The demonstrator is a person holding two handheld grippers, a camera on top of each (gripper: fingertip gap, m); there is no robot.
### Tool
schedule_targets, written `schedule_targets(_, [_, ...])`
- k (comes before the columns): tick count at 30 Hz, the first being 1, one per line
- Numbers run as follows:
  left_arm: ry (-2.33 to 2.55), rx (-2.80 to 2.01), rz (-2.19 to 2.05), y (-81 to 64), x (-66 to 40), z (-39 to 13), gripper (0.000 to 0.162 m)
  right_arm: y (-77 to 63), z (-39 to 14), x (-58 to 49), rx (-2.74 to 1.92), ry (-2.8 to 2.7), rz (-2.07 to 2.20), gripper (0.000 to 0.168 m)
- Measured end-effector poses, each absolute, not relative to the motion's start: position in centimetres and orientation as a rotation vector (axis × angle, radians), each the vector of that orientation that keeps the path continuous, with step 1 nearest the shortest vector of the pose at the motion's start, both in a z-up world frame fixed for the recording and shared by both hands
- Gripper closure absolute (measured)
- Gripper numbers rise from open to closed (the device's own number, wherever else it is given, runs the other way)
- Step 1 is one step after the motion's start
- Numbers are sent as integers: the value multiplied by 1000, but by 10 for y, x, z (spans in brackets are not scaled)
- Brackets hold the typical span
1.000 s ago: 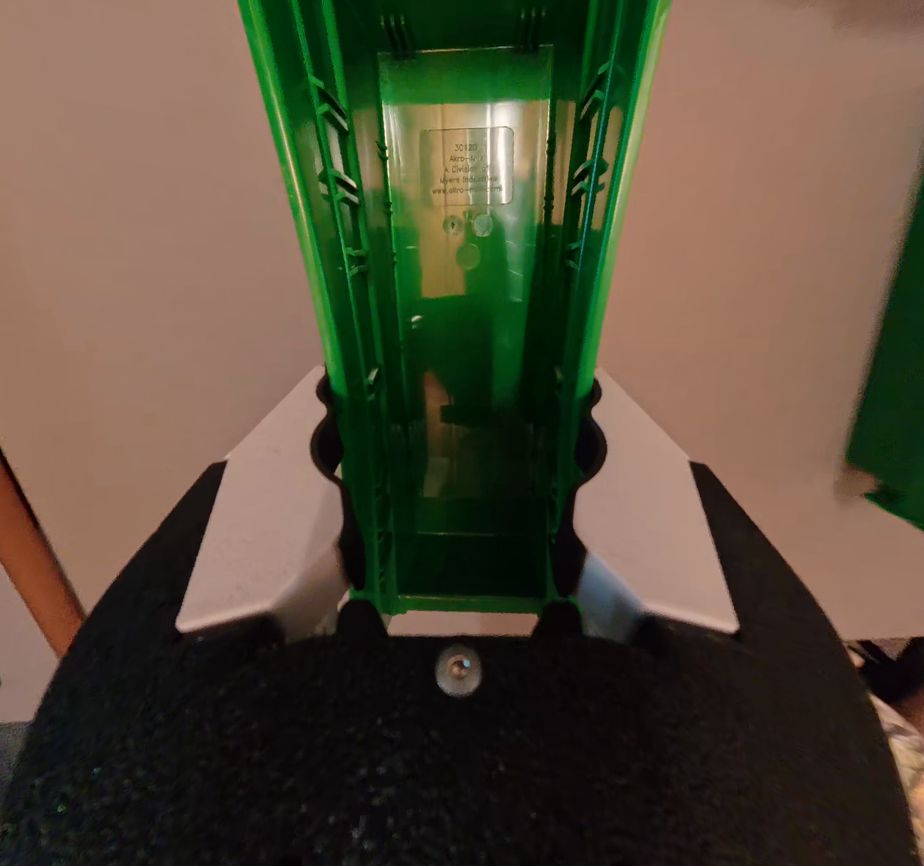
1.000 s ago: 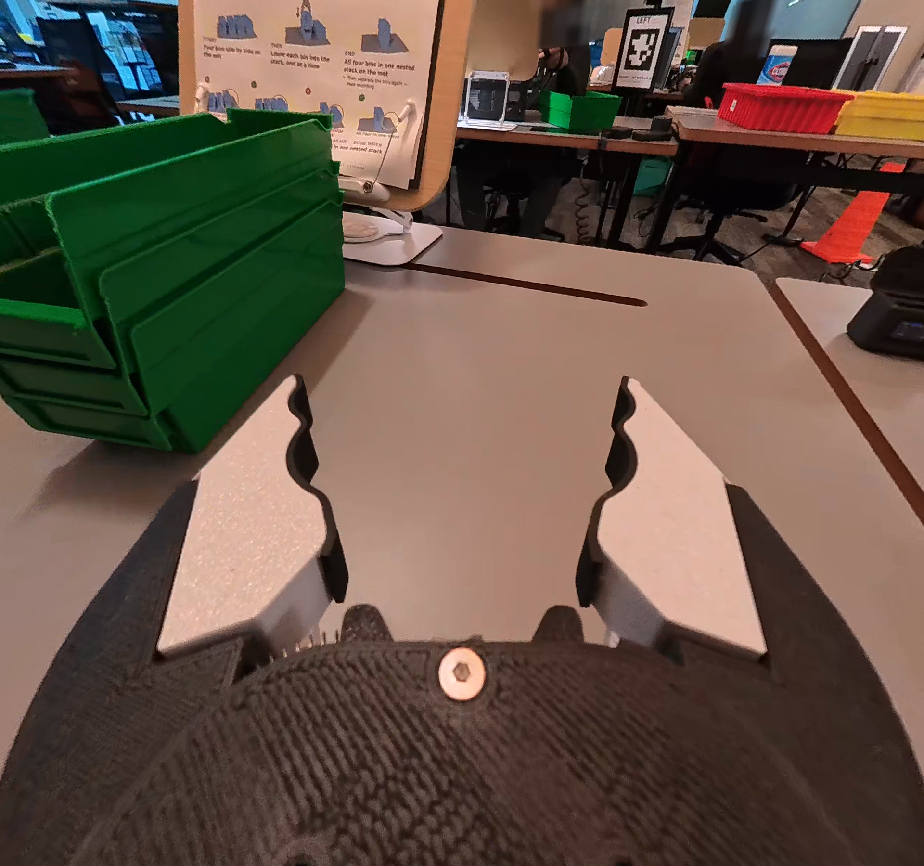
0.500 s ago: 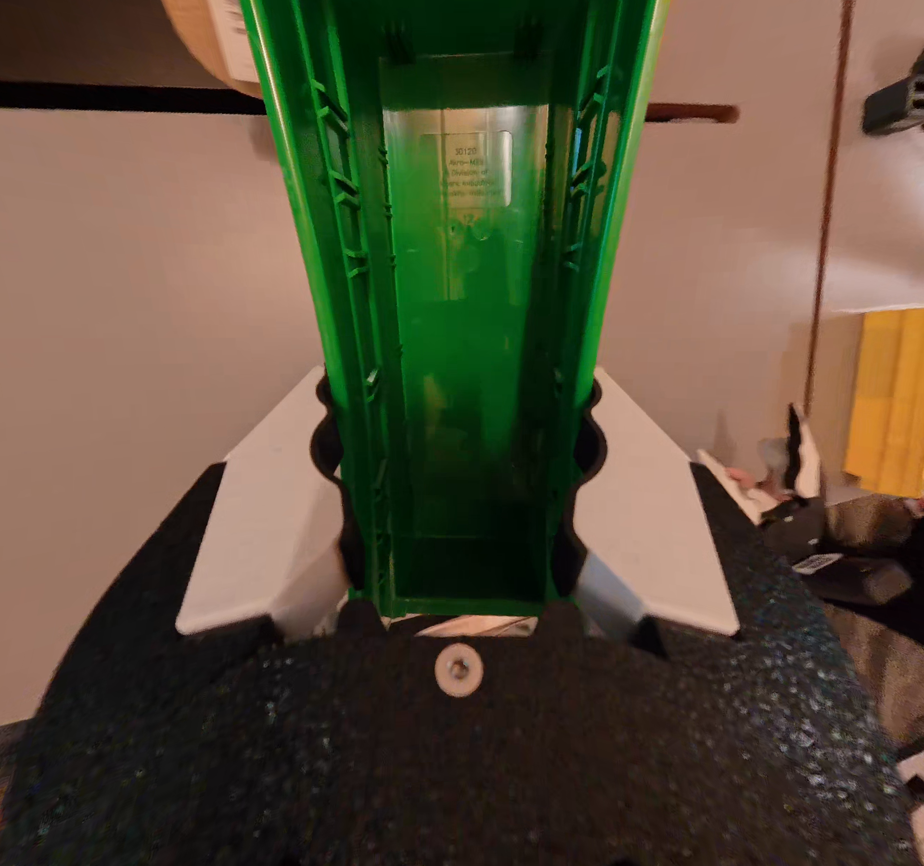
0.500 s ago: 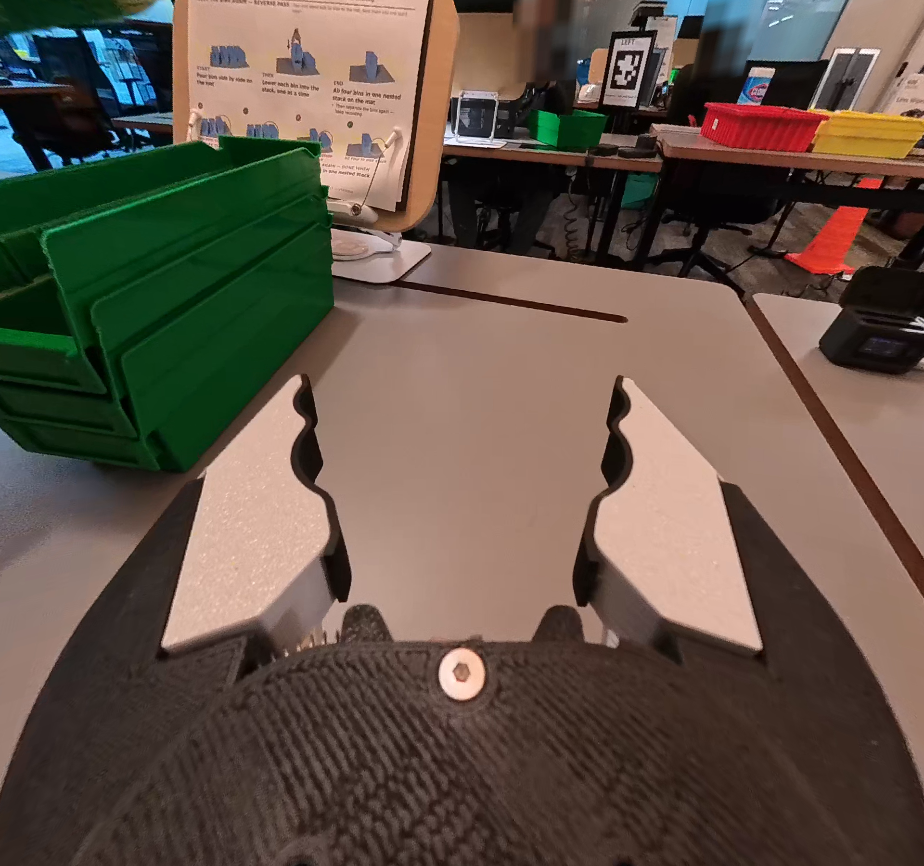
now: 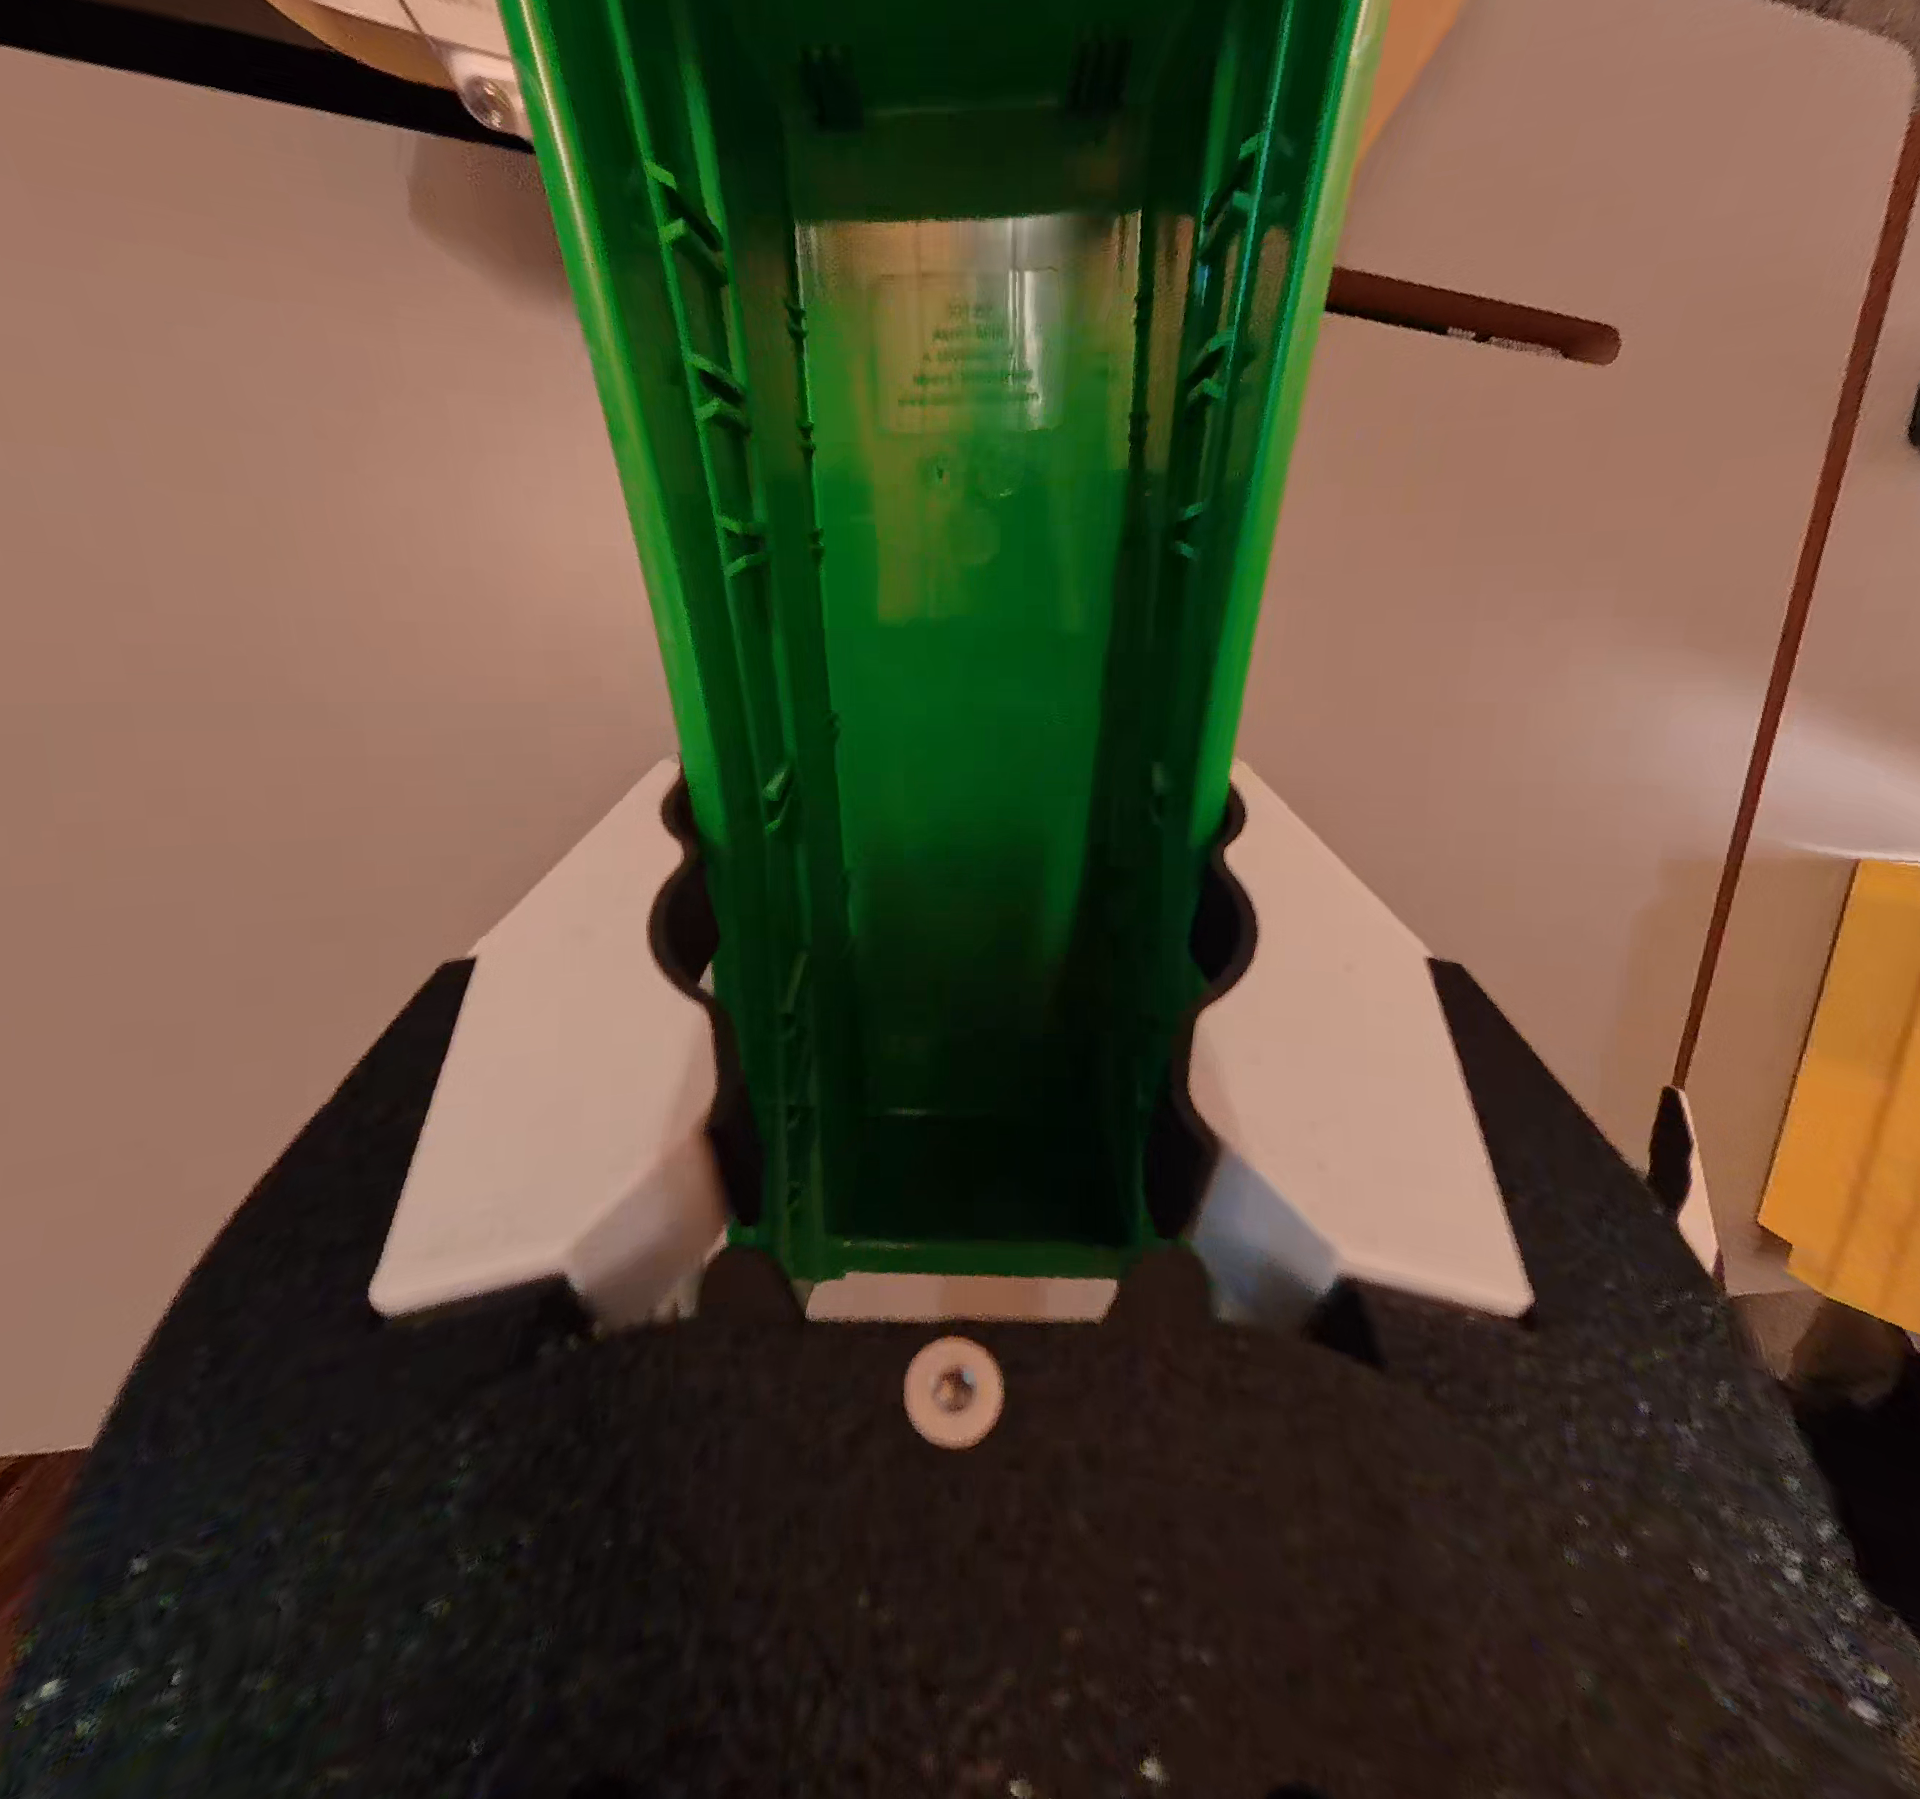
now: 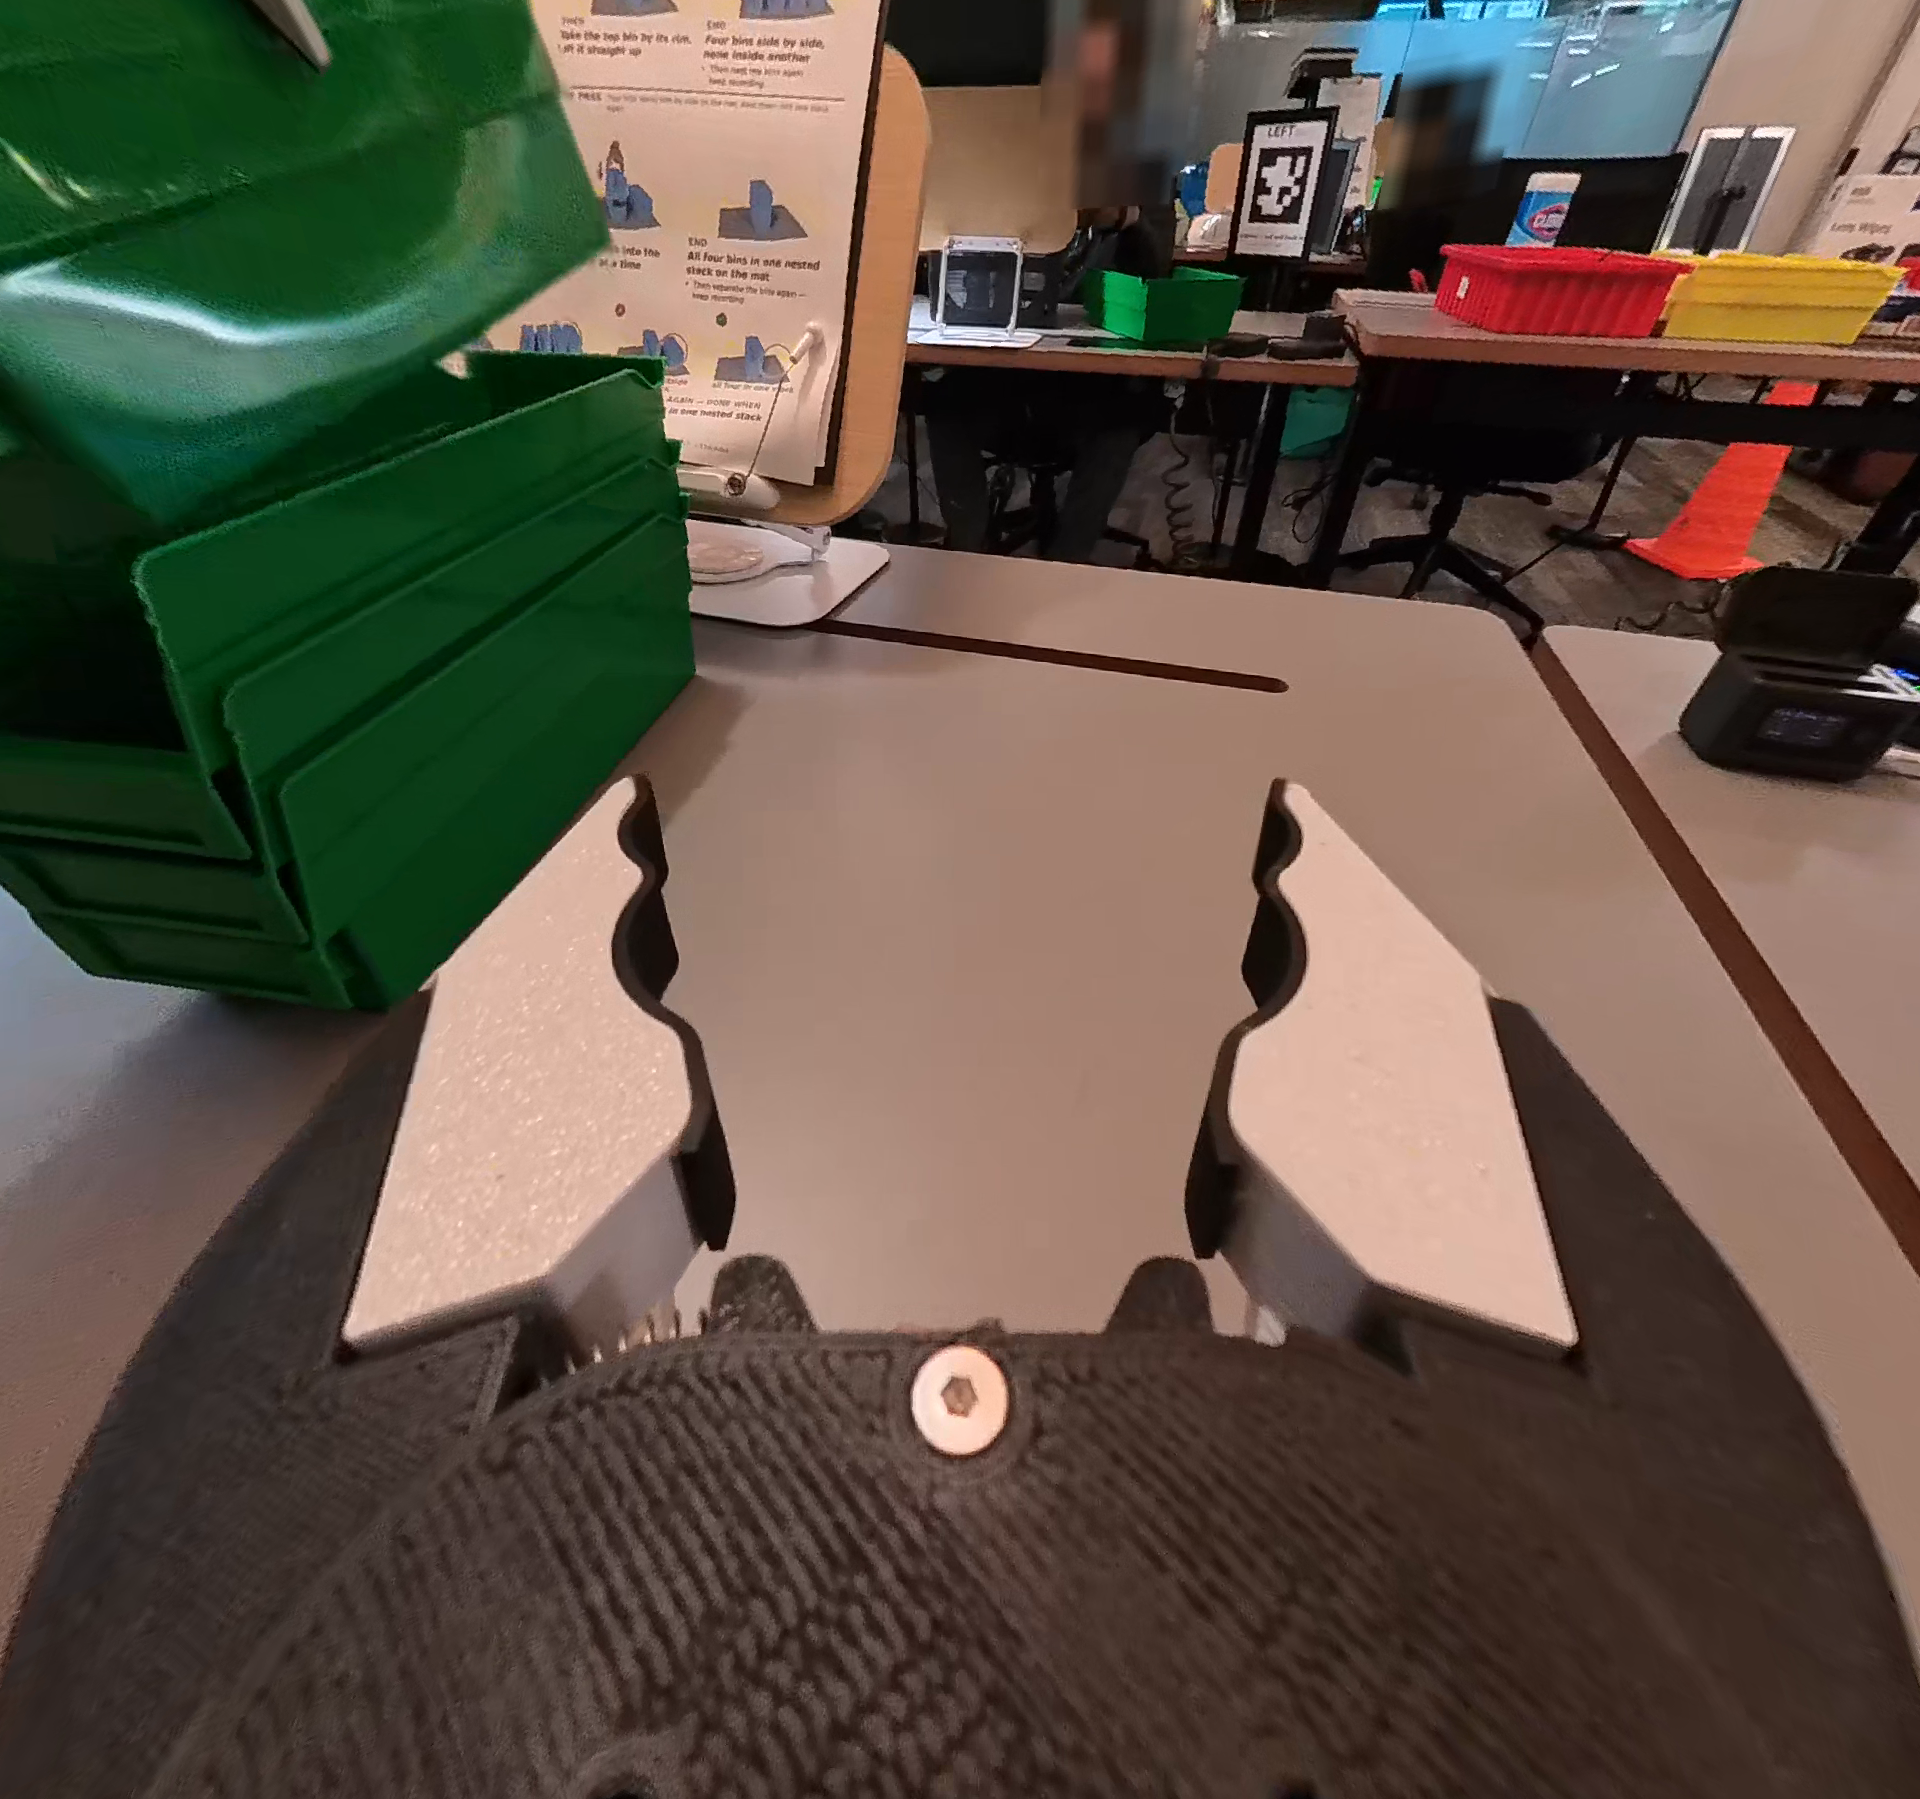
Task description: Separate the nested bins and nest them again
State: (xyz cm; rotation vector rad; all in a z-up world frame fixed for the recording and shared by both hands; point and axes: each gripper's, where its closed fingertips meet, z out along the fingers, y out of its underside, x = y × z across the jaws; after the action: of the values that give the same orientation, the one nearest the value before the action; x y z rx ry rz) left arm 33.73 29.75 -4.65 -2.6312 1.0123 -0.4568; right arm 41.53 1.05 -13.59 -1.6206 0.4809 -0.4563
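Moved: since a moment ago the lifted green bin (image 6: 260,191) has come into the upper left of the right wrist view, blurred, above the stack; half a second back only its edge showed.
Left claw (image 5: 956,980): clamped on that bin, its two side walls pressed between the fingers; the bin fills the middle of the left view, running up out of the frame.
Right claw (image 6: 956,1001): fingers wide apart, nothing between them, over bare table.
Writing: a moulded maker's plate sits on the bin's floor; an instruction sheet (image 6: 717,170) with blue drawings stands on a board at upper centre.
Count: three nested green bins (image 6: 416,689) at left on the table, one more held above them.
Surface: grey table (image 6: 1039,866) with a dark slot.
Room: open office; desks behind carry a red tray (image 6: 1553,289), a yellow tray (image 6: 1777,295) and a small green bin (image 6: 1164,300); an orange cone (image 6: 1730,502) stands on the floor.
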Motion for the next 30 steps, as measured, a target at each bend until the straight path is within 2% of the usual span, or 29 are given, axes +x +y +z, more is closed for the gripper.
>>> schedule_targets(17, [1023, -2611, -240, 297, 348, -106, 69, 20, -146, 411, -1660, 466, -439, 56])
schedule_targets(30, [1072, -2583, -151, 294, 350, -125, 67, 25, -149, 408, -1679, 451, -437, 56])
